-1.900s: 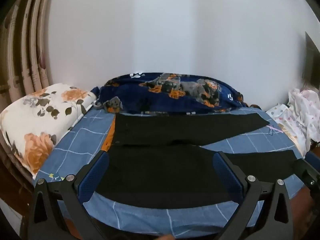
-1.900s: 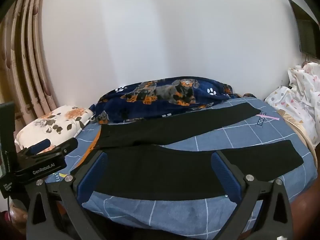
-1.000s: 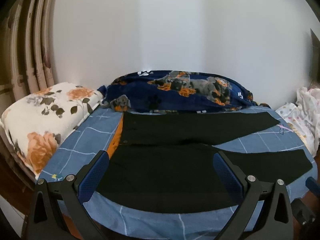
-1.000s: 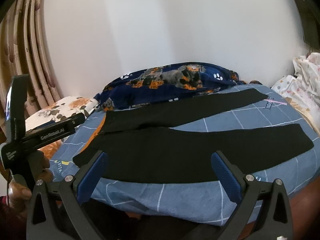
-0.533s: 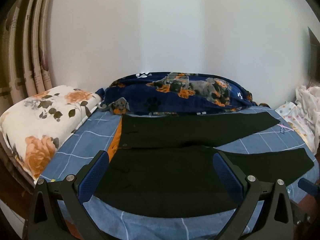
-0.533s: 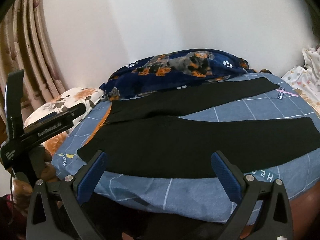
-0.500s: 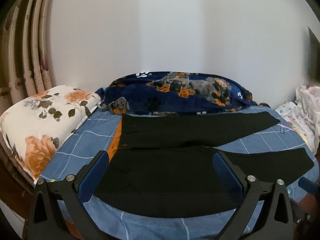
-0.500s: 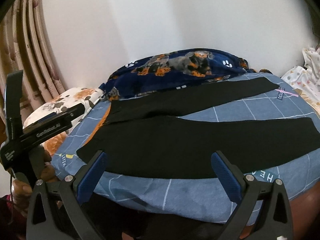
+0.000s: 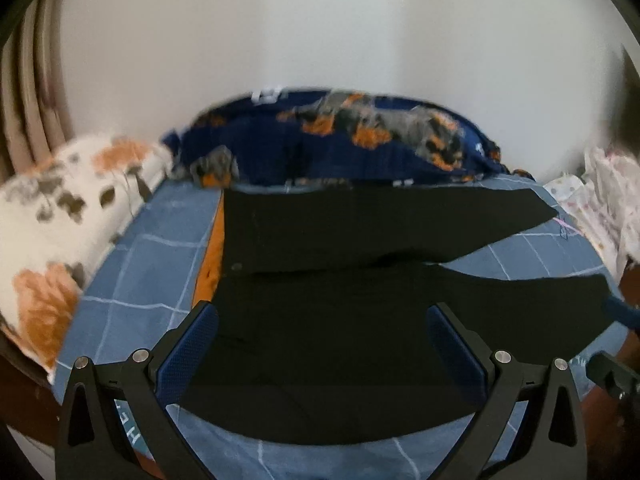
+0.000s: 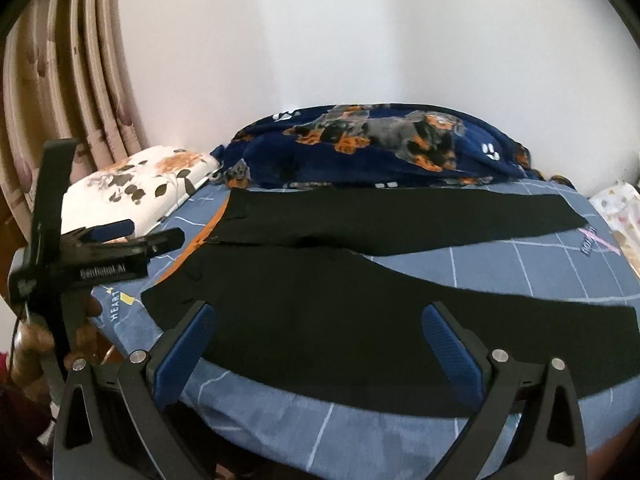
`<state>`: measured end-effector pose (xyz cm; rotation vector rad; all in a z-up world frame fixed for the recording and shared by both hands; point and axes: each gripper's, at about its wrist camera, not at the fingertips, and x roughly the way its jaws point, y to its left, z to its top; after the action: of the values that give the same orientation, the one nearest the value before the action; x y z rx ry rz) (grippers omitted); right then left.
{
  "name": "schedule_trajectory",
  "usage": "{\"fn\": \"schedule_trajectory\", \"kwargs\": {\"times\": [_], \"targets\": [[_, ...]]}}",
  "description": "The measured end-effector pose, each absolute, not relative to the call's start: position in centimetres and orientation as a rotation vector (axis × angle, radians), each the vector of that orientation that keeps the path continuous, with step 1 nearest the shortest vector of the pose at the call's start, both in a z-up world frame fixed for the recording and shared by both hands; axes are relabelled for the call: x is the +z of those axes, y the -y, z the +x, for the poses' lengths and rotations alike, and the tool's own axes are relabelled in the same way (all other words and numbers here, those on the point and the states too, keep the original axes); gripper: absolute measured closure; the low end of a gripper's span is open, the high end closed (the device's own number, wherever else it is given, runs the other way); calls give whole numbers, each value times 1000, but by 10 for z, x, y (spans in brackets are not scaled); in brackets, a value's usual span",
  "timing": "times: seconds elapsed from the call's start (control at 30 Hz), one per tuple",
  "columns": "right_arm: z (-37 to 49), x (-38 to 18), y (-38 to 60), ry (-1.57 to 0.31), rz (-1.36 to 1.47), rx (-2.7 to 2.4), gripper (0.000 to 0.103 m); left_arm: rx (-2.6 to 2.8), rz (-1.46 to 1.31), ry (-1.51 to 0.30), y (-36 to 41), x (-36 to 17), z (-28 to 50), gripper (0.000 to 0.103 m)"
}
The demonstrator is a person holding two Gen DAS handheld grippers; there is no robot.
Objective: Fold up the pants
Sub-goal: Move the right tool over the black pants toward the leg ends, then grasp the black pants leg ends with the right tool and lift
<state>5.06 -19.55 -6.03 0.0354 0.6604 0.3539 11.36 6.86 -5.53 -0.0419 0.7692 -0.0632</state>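
Black pants (image 9: 360, 320) lie spread flat on a bed covered by a blue sheet (image 9: 152, 264) with a thin white grid. The two legs splay apart, the waist toward 9 o'clock and the cuffs toward 3 o'clock; the farther leg runs along the back of the bed, the nearer leg curves along the front edge. A strip of orange cloth (image 9: 210, 256) shows at the waist end, touching the pants.

In the left wrist view (slightly blurred), the left gripper (image 9: 322, 344) hovers at 6 o'clock over the nearer leg, its blue-padded fingers (image 9: 188, 352) spread wide with nothing between them. In the right wrist view, the right gripper (image 10: 318, 344) sits likewise at 6 o'clock, jaws wide apart and empty, above the nearer leg of the pants (image 10: 360, 312). The left gripper (image 10: 120, 236) appears there at 9 o'clock, off the bed's corner, held by a hand (image 10: 86, 308).

A navy blanket (image 10: 380, 148) printed with dogs is heaped at 12 o'clock against a white wall (image 10: 320, 40). A floral pillow (image 10: 132, 188) rests at 10 o'clock, beside beige curtains (image 10: 72, 92). Pale spotted bedding (image 9: 604, 196) lies at 3 o'clock.
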Motion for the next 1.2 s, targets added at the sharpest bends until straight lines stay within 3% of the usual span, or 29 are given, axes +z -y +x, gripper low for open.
{"fn": "schedule_trajectory", "kwargs": {"times": [0.37,0.4,0.47,0.6,0.93,0.97,1.0,1.03,1.07,1.13,1.2], "targets": [[116,-89,194,-761,94,356,0,-139,-70,-766,-171,-88,263,2],[121,-95,194,-779,100,350,0,-157,-56,-784,-177,-95,283,6],[129,-107,195,-819,110,343,0,-157,-17,-834,-187,-108,319,33],[142,-128,200,-886,124,315,0,-157,-44,-941,-211,-137,378,44],[157,-144,203,-931,131,285,0,-193,6,-1024,-210,-174,430,45],[159,-145,203,-936,129,287,0,-210,3,-1034,-208,-177,432,50],[159,-147,201,-941,125,288,0,-236,-14,-1055,-209,-181,436,60],[158,-147,200,-942,121,288,0,-247,-40,-1069,-210,-184,437,79],[158,-147,199,-943,116,288,0,-220,-75,-1070,-214,-184,437,85],[158,-147,198,-941,115,291,0,-214,-159,-1029,-225,-176,431,94],[162,-144,200,-942,132,301,0,-195,-218,-978,-230,-163,416,94]]}}
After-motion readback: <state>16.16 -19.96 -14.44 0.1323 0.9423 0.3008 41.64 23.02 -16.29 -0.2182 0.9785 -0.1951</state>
